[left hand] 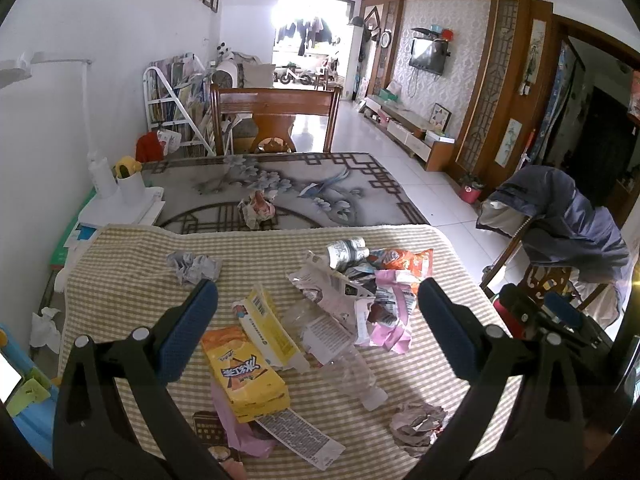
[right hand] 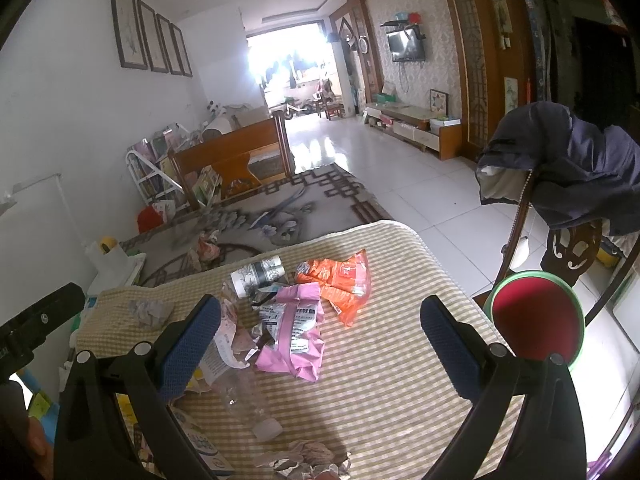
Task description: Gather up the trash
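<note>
Both my left gripper (left hand: 318, 316) and right gripper (right hand: 320, 334) hung wide open, empty, above the checked cloth (right hand: 400, 380). Trash pile (left hand: 352, 300) was untouched; red bin (right hand: 536, 322) just off the table's right edge, apparently empty. Collection looked unstarted.

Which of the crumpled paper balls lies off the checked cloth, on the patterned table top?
The red-and-white printed paper ball, beyond the far edge of the checked cloth. The grey paper ball and the near paper ball both lie on the cloth.

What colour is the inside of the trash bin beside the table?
Red inside, with a green rim: the trash bin shows best in the right wrist view.
</note>
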`<state>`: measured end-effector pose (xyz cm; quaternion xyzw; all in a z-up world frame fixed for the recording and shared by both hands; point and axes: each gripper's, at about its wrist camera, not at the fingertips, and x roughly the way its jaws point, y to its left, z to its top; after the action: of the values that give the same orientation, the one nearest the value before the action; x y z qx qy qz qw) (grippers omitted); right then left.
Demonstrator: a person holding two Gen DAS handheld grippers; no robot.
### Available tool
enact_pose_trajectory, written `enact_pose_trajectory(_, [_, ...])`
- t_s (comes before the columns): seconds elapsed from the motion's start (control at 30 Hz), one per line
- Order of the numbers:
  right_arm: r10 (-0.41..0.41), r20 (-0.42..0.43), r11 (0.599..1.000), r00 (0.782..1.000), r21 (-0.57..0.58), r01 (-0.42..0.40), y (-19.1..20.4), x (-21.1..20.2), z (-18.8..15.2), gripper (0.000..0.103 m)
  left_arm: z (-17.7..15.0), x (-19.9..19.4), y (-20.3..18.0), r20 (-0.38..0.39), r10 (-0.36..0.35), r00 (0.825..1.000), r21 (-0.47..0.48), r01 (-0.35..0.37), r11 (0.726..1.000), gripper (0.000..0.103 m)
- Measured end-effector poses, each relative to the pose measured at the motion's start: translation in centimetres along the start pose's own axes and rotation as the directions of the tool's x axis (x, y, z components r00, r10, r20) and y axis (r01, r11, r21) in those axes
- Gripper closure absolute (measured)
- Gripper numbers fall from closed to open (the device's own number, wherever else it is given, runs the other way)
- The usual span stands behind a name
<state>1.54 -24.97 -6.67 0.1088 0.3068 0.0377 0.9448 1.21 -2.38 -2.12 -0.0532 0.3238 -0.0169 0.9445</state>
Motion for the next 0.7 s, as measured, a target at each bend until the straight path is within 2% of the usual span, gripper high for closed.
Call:
enact_pose_trajectory(0.53, [0.008, -0.014, 1.000, 1.000, -0.014, -0.008, 0.7, 0.2, -0.2, 0.007, -0.2, 0.2, 0.1, -0.003, -0.002, 1.000, -0.004, 0.002, 1.000, 0.005])
enact_pose_trajectory(0.7, [0.012, -0.034, 1.000, 0.999, -0.022, -0.013, 0.9, 0.6, -0.3, 0.007, -1.1, 0.9, 0.7, -0.031, -0.001, 1.000, -0.004, 0.000, 1.000, 0.005])
